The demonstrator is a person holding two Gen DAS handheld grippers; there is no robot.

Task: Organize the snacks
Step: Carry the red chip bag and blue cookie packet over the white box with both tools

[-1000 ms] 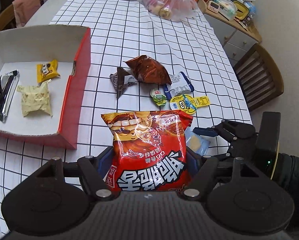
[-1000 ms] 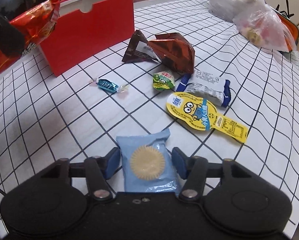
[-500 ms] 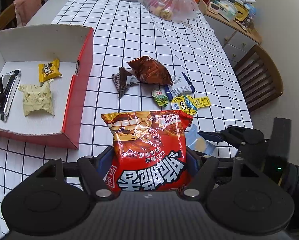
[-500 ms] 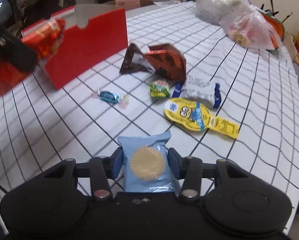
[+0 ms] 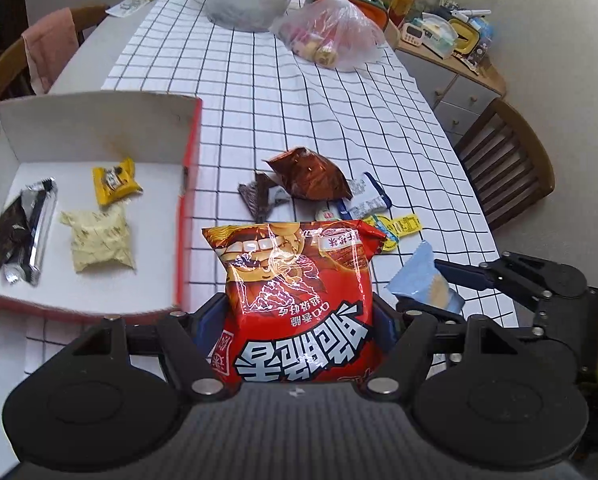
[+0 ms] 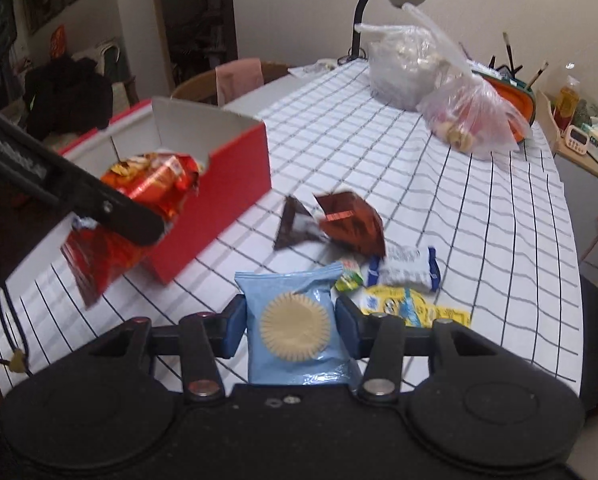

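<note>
Fingers (image 5: 383,316) of the left gripper (image 5: 299,316) pinch a red chip bag (image 5: 295,300), held up off the tabletop (image 5: 259,80) with the red box (image 5: 189,184) just ahead to their left. Fingers (image 6: 349,318) of the right gripper (image 6: 291,320) pinch a blue cookie pack (image 6: 295,320) in the air. More snacks (image 6: 351,228) lie just past those fingers.
</note>
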